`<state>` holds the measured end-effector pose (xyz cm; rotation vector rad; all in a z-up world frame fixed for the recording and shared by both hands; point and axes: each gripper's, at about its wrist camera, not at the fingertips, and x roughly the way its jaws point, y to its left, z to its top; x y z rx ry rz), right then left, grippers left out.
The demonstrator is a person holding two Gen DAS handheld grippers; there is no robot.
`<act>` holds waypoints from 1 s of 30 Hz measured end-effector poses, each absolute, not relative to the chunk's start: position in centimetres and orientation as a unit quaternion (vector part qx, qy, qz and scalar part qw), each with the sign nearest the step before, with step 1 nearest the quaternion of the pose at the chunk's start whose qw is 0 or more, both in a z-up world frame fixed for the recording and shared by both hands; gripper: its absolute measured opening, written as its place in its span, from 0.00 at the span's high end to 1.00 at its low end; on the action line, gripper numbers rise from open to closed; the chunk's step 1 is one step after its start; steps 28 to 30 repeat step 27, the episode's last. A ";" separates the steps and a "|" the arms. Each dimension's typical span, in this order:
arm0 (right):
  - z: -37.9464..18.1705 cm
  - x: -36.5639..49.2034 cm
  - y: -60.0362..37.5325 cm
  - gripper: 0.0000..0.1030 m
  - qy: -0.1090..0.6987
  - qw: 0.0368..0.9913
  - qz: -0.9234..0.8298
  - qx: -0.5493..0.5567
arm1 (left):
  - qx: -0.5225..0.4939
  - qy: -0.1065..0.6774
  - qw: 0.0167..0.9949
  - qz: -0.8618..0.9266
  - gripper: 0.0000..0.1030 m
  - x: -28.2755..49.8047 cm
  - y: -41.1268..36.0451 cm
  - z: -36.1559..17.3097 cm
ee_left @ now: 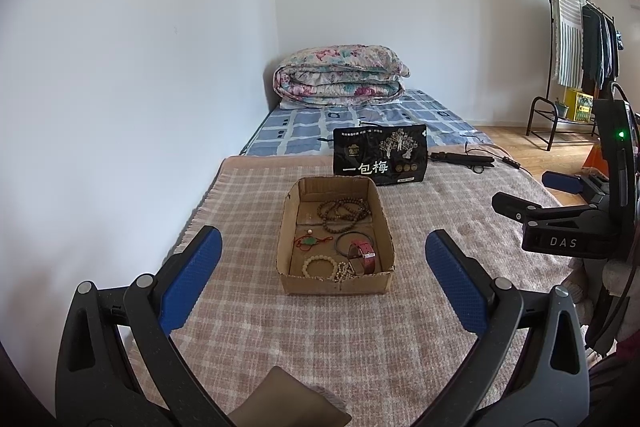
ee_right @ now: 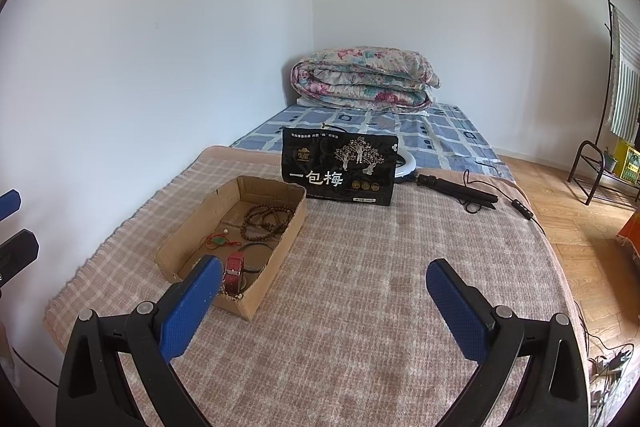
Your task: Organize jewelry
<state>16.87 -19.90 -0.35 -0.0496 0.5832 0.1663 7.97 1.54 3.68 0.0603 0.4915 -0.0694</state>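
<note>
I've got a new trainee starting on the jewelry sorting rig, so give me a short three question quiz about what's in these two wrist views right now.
1. True or false: the left gripper is shut on a bracelet.
2. Multiple choice: the brown bead necklace lies in which part of the cardboard box? A) the end nearest the grippers B) the far end, toward the black snack bag C) outside, on the plaid blanket
3. Fill in: the red watch lies next to the ____ bead bracelet.

Key
1. False. Both the left gripper and the right gripper are open and hold nothing.
2. B
3. cream
</note>
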 end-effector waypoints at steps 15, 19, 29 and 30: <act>-0.5 16.9 -20.0 0.00 0.288 0.954 0.082 -0.023 | 0.030 0.244 0.969 -0.034 0.00 8.0 1.6 3.6; -0.5 16.9 -20.1 0.00 0.288 0.954 0.082 -0.023 | 0.030 0.243 0.969 -0.034 0.00 8.0 1.6 3.6; -0.4 16.9 -20.1 0.00 0.288 0.954 0.082 -0.022 | 0.032 0.241 0.969 -0.033 0.00 8.0 1.6 3.5; -0.4 16.9 -20.1 0.00 0.288 0.954 0.082 -0.022 | 0.032 0.241 0.969 -0.033 0.00 8.0 1.6 3.5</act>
